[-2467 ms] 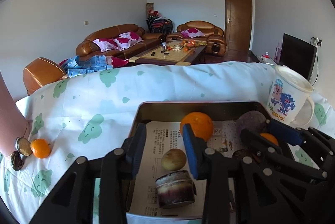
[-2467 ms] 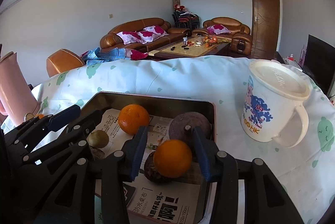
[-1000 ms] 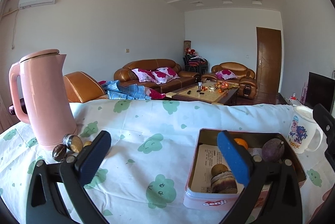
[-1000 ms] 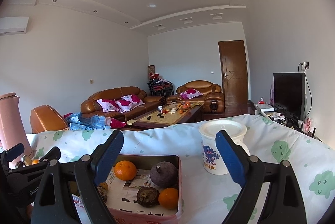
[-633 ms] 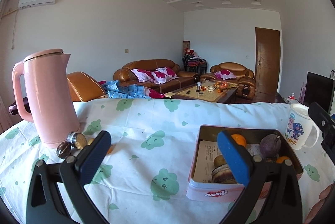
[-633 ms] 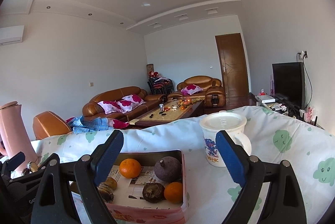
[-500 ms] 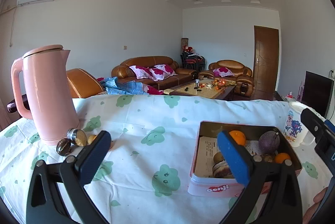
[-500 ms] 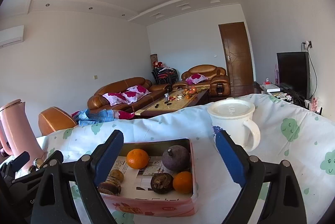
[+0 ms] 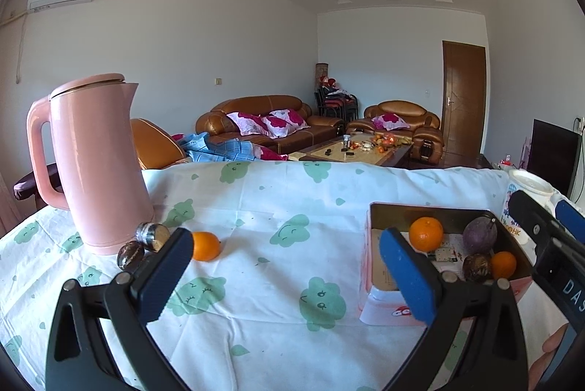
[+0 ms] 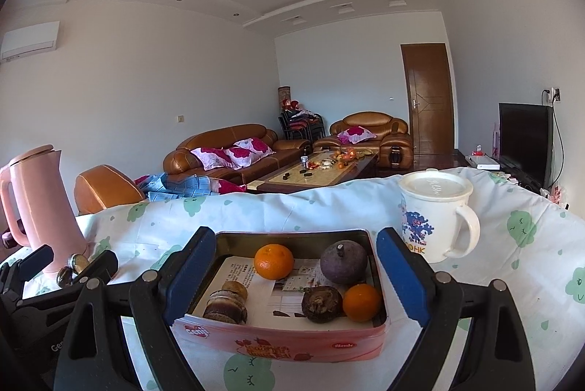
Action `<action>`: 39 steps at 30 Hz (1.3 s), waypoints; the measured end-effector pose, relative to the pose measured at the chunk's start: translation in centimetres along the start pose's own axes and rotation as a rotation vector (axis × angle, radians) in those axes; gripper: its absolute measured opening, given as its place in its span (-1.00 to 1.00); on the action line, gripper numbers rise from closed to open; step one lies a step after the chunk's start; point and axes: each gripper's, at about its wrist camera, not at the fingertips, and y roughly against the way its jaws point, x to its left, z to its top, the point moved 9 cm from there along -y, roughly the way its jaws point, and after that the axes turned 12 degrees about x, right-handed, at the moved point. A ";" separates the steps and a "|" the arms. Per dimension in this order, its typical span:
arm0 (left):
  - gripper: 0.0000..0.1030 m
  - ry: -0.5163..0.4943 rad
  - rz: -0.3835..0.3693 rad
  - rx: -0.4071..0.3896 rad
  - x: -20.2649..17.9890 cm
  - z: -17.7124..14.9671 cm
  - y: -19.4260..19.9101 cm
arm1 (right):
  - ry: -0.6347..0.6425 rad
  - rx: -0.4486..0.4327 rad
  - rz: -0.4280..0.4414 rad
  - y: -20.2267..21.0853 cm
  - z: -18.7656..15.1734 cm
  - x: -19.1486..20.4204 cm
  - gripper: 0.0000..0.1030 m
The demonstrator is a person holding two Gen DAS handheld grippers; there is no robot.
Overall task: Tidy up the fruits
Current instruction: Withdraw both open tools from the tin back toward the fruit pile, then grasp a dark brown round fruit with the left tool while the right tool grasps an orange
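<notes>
A pink tin [image 10: 278,343] lined with printed paper holds two oranges [image 10: 273,261], a purple fruit [image 10: 343,263] and several dark or brown fruits [image 10: 321,303]. My right gripper [image 10: 296,277] hovers just in front of the tin, open, its blue pads wider than the tin and touching nothing. My left gripper [image 9: 289,275] is open over bare cloth. To its left a loose orange [image 9: 205,245] lies beside two dark round fruits [image 9: 130,254] at the foot of a pink kettle [image 9: 95,164]. The tin [image 9: 369,266] stands to its right.
A white lidded mug [image 10: 435,219] stands right of the tin. The table wears a white cloth with green cloud prints [image 9: 292,233]. Behind the table's far edge lie sofas and a coffee table. A hand shows at the lower right edge of the left wrist view.
Both grippers have drawn back from over the tin and stand wide open; an orange that sat between the right jaws now lies in the tin. Lately the right view tipped down towards the tin.
</notes>
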 end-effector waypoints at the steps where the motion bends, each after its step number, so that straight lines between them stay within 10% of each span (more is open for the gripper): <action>1: 1.00 0.002 0.001 0.001 0.3 0.0 0.0 | 0.003 0.001 0.004 0.0 0.0 0.3 0.76; 39: 1.00 0.061 0.133 0.115 15.4 0.4 -4.9 | 0.066 0.100 0.133 -4.8 -1.7 17.3 0.76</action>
